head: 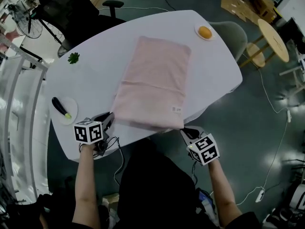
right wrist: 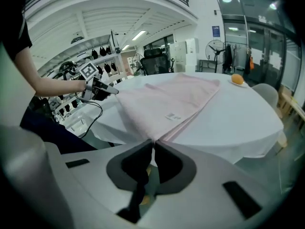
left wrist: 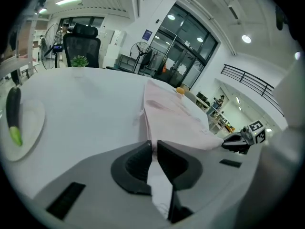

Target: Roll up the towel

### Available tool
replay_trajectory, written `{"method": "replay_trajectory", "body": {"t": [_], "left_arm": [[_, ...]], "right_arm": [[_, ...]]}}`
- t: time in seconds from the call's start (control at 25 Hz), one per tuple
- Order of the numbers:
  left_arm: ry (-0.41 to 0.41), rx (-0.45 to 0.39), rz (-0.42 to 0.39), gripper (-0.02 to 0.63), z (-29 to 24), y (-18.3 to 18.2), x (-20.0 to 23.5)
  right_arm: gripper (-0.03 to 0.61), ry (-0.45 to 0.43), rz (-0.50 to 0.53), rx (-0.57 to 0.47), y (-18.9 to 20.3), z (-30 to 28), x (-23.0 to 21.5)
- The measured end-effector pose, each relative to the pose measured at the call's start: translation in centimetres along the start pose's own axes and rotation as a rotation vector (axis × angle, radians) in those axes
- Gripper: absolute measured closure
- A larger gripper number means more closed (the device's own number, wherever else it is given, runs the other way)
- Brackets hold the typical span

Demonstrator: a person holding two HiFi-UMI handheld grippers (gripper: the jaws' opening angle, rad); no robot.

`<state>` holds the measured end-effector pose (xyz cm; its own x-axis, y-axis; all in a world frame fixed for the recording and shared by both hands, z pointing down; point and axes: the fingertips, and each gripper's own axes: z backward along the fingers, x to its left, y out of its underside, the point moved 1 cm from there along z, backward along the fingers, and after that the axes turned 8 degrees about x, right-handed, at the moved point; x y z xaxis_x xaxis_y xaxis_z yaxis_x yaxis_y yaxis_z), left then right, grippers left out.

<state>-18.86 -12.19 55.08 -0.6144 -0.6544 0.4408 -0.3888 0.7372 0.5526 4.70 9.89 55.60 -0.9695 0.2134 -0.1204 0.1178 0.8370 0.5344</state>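
A pale pink folded towel point(head: 152, 82) lies lengthwise on the white table point(head: 217, 68), its near end hanging past the table's front edge. My left gripper point(head: 110, 118) is shut on the towel's near left corner point(left wrist: 151, 140). At the near right corner point(right wrist: 153, 138) my right gripper point(head: 184, 131) is likewise shut on the cloth. A small white label point(head: 176, 109) shows near the right corner. In the left gripper view the towel point(left wrist: 176, 116) stretches away towards the right gripper point(left wrist: 228, 143). From the right gripper view the towel point(right wrist: 167, 101) runs back towards the left gripper point(right wrist: 113, 91).
A white plate with a dark vegetable point(head: 62, 108) sits at the table's left. A green sprig point(head: 73, 57) lies further back, and an orange on a small plate point(head: 205, 32) at the far right. A black office chair point(head: 78, 8) stands behind the table.
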Motion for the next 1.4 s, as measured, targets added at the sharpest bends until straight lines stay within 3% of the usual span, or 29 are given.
{"method": "replay_trajectory", "body": {"t": [0.4, 0.64, 0.84, 1.4], "left_arm": [[-0.056, -0.001, 0.005, 0.565, 3.1, 7.0, -2.3], [-0.098, 0.014, 0.017, 0.565, 3.7, 8.7, -2.8], [-0.111, 0.015, 0.005, 0.565, 3.9, 7.3, -3.3], [-0.046, 0.01, 0.001, 0.565, 1.7, 0.0, -3.1]], "right_arm": [[0.551, -0.021, 0.032, 0.014, 4.6, 1.8, 3.1], [0.551, -0.029, 0.026, 0.028, 6.2, 1.7, 3.8], [0.551, -0.029, -0.008, 0.034, 5.6, 1.7, 3.3], [0.551, -0.035, -0.214, -0.029, 1.2, 1.6, -0.8]]}}
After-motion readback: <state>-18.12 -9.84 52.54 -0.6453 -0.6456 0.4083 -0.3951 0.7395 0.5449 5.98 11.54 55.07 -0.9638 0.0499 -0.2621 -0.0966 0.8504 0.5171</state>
